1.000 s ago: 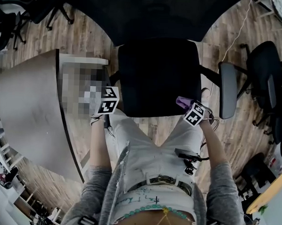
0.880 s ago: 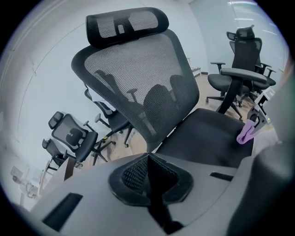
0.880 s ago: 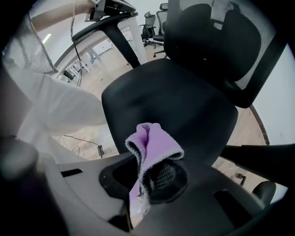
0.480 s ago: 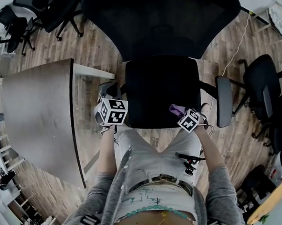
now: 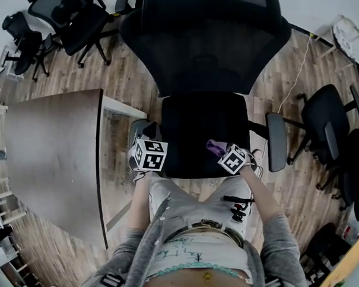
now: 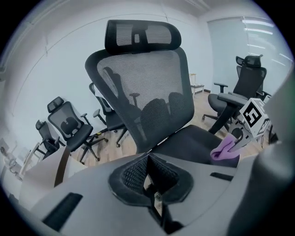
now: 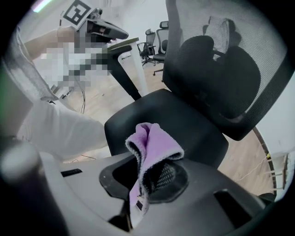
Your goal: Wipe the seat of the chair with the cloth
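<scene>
1. Over the seat's (image 5: 195, 126) front right corner, right gripper (image 7: 138, 184) is clamped on the purple cloth (image 7: 154, 140), which bunches up past the jaws; contact with the seat is unclear.
2. Left gripper (image 6: 150, 177) sits beside the seat's front left edge, jaws pressed together, nothing between them.
3. Desk (image 5: 54, 158) stands left of the seat.

Worn: grey long sleeves (image 5: 122, 253), white trousers (image 5: 183, 202), dark belt (image 5: 202, 226) w/ metal buckle, teal bead chain (image 5: 189, 266) at waist. Black clip-on device (image 5: 236, 203) w/ cable at R hip. Left gripper (image 6: 148, 174) & right gripper (image 7: 142, 184): grey moulded bodies, black textured pads. Marker cubes (image 5: 149, 154): white, black sq. codes.
</scene>
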Motion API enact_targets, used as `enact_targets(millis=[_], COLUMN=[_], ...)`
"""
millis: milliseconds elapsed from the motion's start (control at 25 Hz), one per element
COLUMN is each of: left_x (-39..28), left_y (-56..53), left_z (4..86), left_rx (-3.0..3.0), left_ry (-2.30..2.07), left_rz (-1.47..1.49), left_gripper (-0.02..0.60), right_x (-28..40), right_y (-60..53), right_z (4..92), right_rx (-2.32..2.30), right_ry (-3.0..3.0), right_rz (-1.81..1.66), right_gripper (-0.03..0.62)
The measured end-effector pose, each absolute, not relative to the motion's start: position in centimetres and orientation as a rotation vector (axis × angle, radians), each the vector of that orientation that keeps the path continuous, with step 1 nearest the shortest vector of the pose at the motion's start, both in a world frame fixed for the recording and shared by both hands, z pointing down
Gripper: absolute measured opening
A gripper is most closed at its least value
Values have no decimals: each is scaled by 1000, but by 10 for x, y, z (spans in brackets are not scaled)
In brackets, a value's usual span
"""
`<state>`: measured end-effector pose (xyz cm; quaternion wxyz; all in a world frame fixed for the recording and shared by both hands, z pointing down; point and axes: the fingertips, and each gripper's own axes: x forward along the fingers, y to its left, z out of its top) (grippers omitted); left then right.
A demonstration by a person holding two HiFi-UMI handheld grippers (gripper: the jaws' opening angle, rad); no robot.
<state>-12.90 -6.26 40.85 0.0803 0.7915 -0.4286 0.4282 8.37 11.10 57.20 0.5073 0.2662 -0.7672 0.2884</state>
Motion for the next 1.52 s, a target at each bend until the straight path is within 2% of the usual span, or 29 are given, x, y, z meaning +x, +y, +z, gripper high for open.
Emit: enact_targets(millis=[520,1520], left_x=[-110,-60], left_y=[-40,-23], left_z=[392,336], left_rx=[2337,2408], left_ry=[-1269,-1220], left_rz=[1095,823], left_gripper=[3,2], right_x=[48,54], right_y=[77,20], right_z=[508,381], right_rx=[670,1014], right_ry=[-1980,-2229], right_rz=[677,620], right_gripper=[48,48])
